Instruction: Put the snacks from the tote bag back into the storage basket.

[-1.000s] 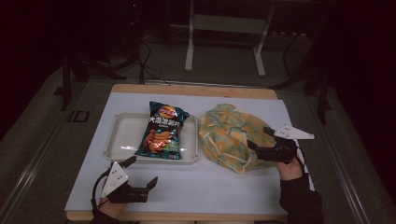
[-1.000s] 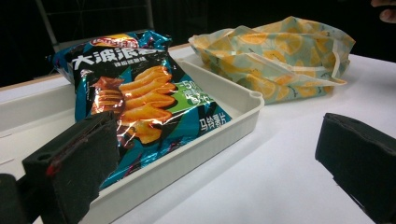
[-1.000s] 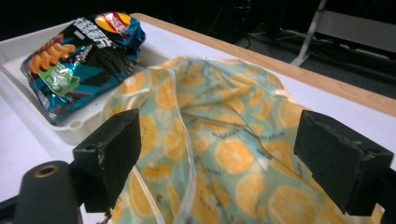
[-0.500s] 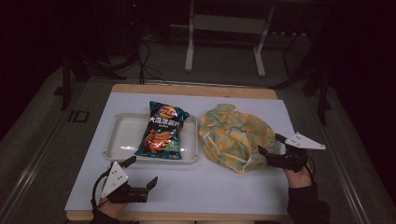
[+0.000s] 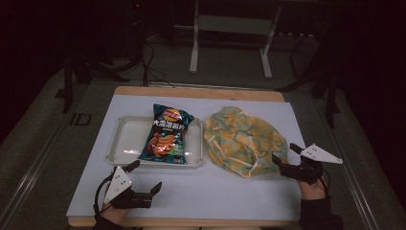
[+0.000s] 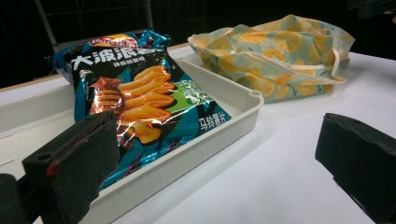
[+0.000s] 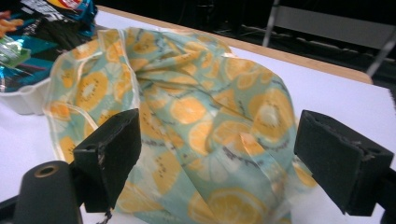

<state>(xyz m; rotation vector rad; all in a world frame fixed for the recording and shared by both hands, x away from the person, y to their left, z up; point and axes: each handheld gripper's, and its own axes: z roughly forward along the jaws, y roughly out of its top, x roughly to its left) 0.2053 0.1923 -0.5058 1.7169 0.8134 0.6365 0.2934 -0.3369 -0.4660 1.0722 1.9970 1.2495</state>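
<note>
A blue bag of crisps [image 5: 167, 134] lies in a white tray [image 5: 127, 143], leaning over its right wall. To its right a soft cloth bag printed with orange slices [image 5: 244, 139] is slumped on the white tabletop. My left gripper [image 5: 147, 175] rests open near the front edge, just in front of the tray, holding nothing. In the left gripper view the crisps [image 6: 135, 98] and tray [image 6: 224, 126] sit beyond the jaws. My right gripper [image 5: 284, 152] is open at the cloth bag's near right corner. In the right gripper view the cloth bag [image 7: 196, 107] spreads between and beyond the wide jaws.
The white tabletop [image 5: 225, 191] has free room along its front between the two grippers. A wooden table edge [image 5: 201, 91] runs along the back. Beyond it, on the dark floor, stand metal frame legs [image 5: 194, 52] and cables.
My right gripper has drawn back toward the near right, off the cloth bag's right edge. The left gripper, crisps and tray have stayed put.
</note>
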